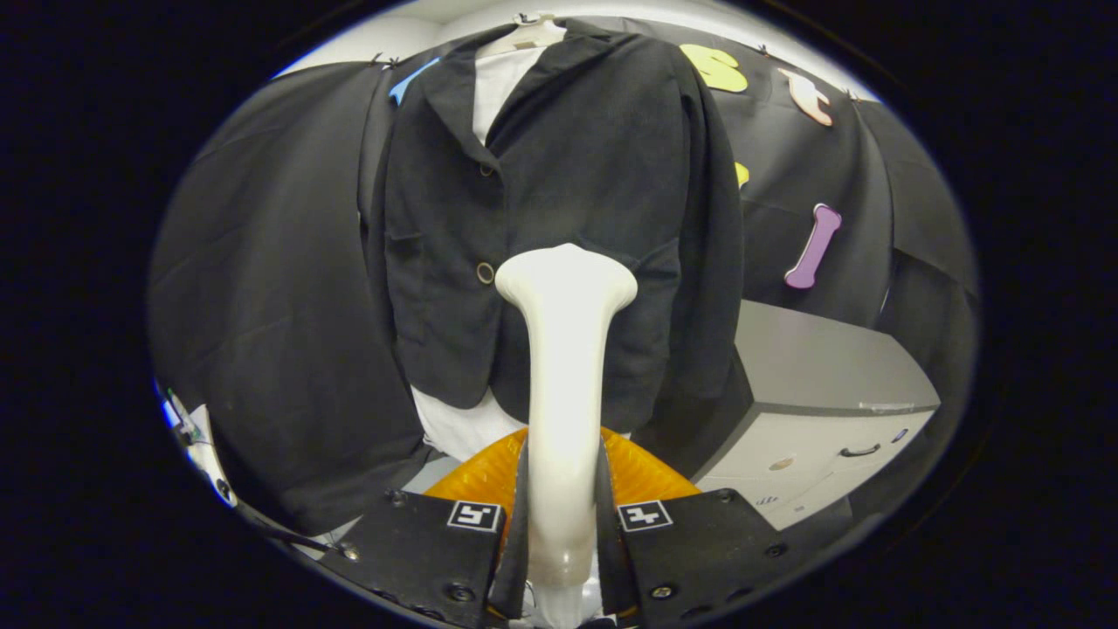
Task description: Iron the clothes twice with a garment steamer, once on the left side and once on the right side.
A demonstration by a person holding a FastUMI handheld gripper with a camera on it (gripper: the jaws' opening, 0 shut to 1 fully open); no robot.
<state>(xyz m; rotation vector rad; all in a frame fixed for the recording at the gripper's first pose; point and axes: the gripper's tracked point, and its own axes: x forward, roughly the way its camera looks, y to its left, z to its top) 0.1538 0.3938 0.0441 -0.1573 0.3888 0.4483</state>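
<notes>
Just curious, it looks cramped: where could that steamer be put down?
The flat grey top of the drawer cabinet, beside the hanging black jacket, looks bare. Ahead it is crowded: the tool is shut on the white steamer, whose head is close to the jacket front.

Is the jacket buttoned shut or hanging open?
Shut: the jacket fronts overlap down the button line. Gripper holds the steamer before it.

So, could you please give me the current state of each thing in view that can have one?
gripper: shut on the steamer's handle.
garment steamer: held upright, head up against the jacket's front.
jacket: hanging on a hanger, buttoned over a white shirt.
hanger: hung up, carrying the jacket.
cabinet: drawers closed.
</notes>
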